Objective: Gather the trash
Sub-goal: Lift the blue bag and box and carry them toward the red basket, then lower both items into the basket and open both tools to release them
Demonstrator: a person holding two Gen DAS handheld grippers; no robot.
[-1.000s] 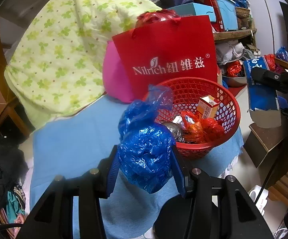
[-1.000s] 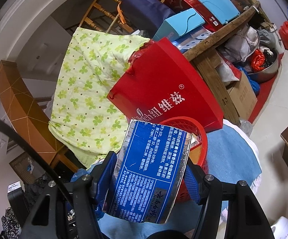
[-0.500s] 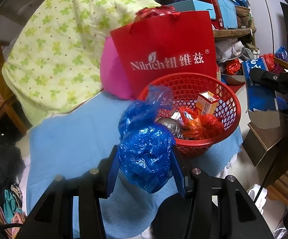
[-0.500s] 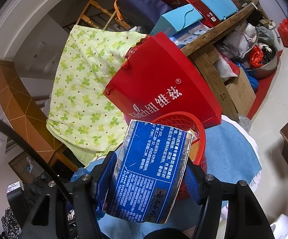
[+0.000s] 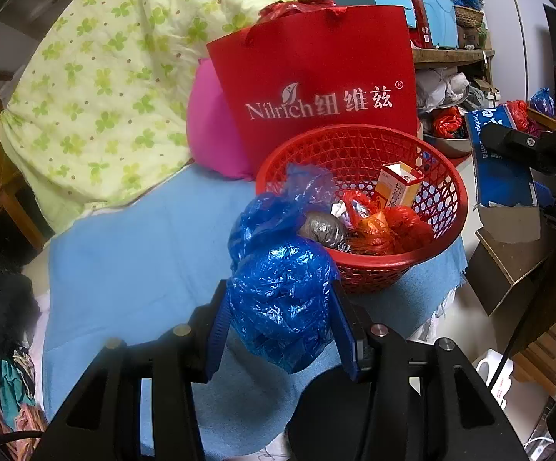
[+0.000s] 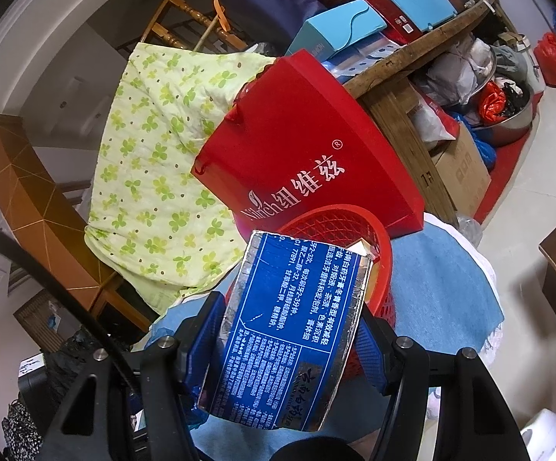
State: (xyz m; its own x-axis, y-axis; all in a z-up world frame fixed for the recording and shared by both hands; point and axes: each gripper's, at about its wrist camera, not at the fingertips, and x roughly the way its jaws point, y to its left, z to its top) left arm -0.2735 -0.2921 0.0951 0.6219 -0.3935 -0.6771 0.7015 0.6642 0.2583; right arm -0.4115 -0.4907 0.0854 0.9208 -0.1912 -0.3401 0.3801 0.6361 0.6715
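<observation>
My left gripper [image 5: 280, 319] is shut on a crumpled blue plastic bag [image 5: 282, 292] and holds it just in front of the near-left rim of a red mesh basket [image 5: 443, 188]. The basket holds an orange carton [image 5: 397, 188], red wrappers [image 5: 389, 226] and a grey wad [image 5: 324, 228]. My right gripper [image 6: 289, 330] is shut on a flattened blue toothpaste box [image 6: 289, 330], held above the basket [image 6: 382, 269]. That box also shows in the left wrist view [image 5: 505, 176], to the right of the basket.
The basket stands on a blue cloth [image 5: 135, 253]. A red Nilrich paper bag [image 5: 316, 88] and a pink cushion [image 5: 208, 134] stand behind it. A green-patterned quilt [image 5: 97, 88] lies at left. Cluttered wooden shelves [image 6: 412, 61] and a cardboard box [image 6: 466, 176] are at right.
Both grippers have moved a little closer to the basket, each still holding its item. The basket sits nearer and lower in both views.
</observation>
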